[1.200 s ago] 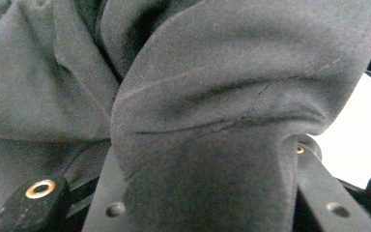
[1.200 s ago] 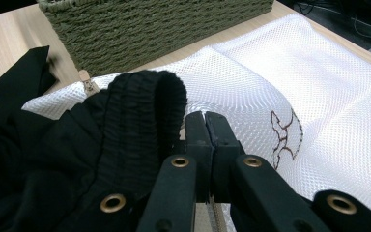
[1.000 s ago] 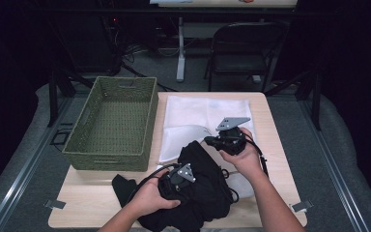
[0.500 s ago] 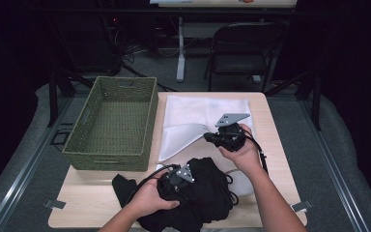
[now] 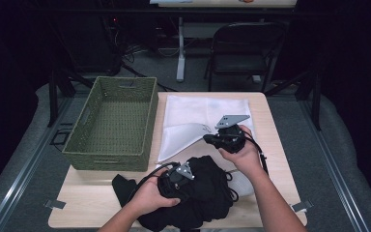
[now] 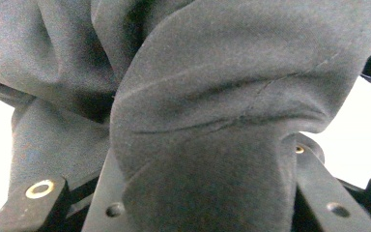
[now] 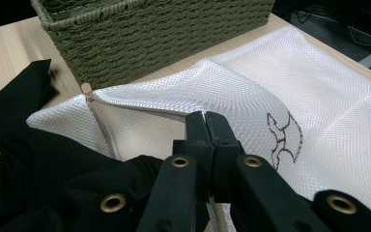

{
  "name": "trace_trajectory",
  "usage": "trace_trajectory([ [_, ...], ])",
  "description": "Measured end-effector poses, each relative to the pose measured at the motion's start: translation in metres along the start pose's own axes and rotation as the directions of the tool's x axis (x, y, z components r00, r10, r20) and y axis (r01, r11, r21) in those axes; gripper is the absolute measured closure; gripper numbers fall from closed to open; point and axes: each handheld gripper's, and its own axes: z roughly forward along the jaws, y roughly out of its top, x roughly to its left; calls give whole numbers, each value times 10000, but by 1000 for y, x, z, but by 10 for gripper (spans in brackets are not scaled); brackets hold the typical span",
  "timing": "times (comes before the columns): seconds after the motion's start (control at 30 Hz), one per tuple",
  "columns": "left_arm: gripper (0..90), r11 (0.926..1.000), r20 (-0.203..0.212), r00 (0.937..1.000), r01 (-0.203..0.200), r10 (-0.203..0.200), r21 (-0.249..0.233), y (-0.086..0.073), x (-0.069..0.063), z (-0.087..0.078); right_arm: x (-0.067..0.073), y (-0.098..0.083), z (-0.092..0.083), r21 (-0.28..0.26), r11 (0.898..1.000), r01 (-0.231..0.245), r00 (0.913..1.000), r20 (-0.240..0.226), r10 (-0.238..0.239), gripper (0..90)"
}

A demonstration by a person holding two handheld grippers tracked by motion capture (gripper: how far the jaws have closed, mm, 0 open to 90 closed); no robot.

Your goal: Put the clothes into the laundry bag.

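Observation:
A black garment lies bunched at the table's front edge. My left gripper is shut on a thick fold of the black garment, which bulges between its jaws. A white mesh bag lies flat behind it, its zipped mouth facing the garment. My right gripper is shut on the upper lip of the mesh bag and holds that lip raised, so the mouth gapes. Its tips pinch the mesh beside a brown embroidered mark. Part of the black garment lies at the mouth.
A green woven basket stands empty on the table's left half, close beside the bag, and its wall rises just beyond the bag's mouth. A folding chair stands past the far edge of the table.

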Motion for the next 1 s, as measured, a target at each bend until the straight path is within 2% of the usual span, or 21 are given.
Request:
trace_trajectory([
  [0.13, 626, 10000, -50, 10000, 49, -49, -24, 1, 2, -1, 0, 0, 0, 10, 10000, -2, 10000, -14, 2, 893],
  [0.33, 626, 9991, -100, 9994, 332, -335, -266, 2, 6, -5, 1, 0, -1, -2, 10000, 11, 10000, -58, -12, 892],
  [0.5, 624, 9977, -426, 9981, 433, -456, -530, 9, 10, -12, 4, 1, -1, -14, 9999, 106, 9998, -140, -106, 892],
  [0.77, 623, 9946, -499, 9954, 781, -816, -682, 21, 20, -11, 7, 2, -2, -20, 9998, 215, 9994, -273, -215, 893],
  [0.93, 623, 9902, -506, 9915, 1152, -1195, -794, 25, 28, -8, 8, 2, -4, -131, 9996, 235, 9992, -329, -239, 892],
  [1.0, 623, 9868, -561, 9879, 1395, -1444, -821, 25, 31, -8, 10, 3, -5, -137, 9997, 212, 9992, -337, -216, 893],
])
